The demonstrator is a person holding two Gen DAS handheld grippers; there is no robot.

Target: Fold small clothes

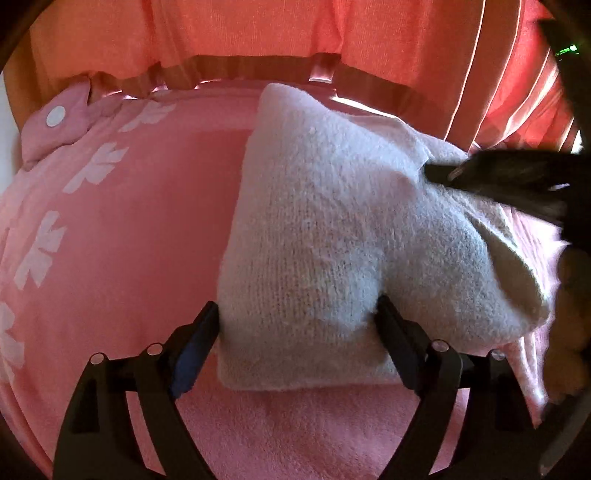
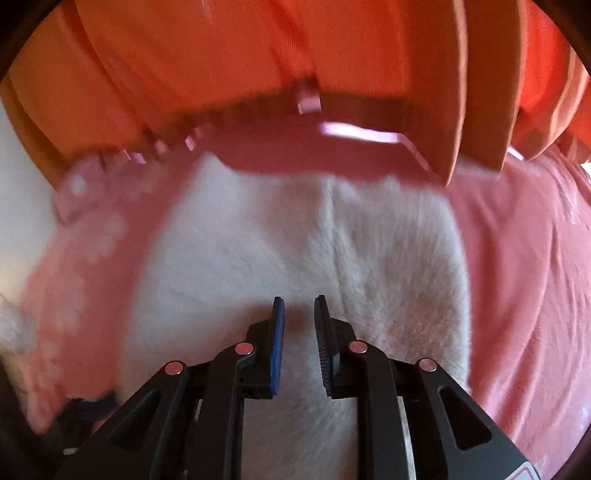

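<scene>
A small white fuzzy knit garment (image 1: 332, 236) lies bunched on a pink cloth (image 1: 129, 229). My left gripper (image 1: 297, 317) is open with its jaws wide apart, one on each side of the garment's near end; the fabric sits between them. My right gripper (image 1: 461, 173) shows at the right of the left wrist view, its tip against the garment's raised far edge. In the right wrist view the right gripper (image 2: 299, 306) has its jaws narrowly apart just above the white garment (image 2: 295, 251), with no fabric seen between them.
The pink cloth with white flower prints (image 1: 40, 251) and a snap tab (image 1: 55, 118) covers the surface. An orange curtain or fabric (image 1: 258, 29) hangs behind, with a wooden rail (image 1: 369, 85) below it. The right wrist view is motion-blurred.
</scene>
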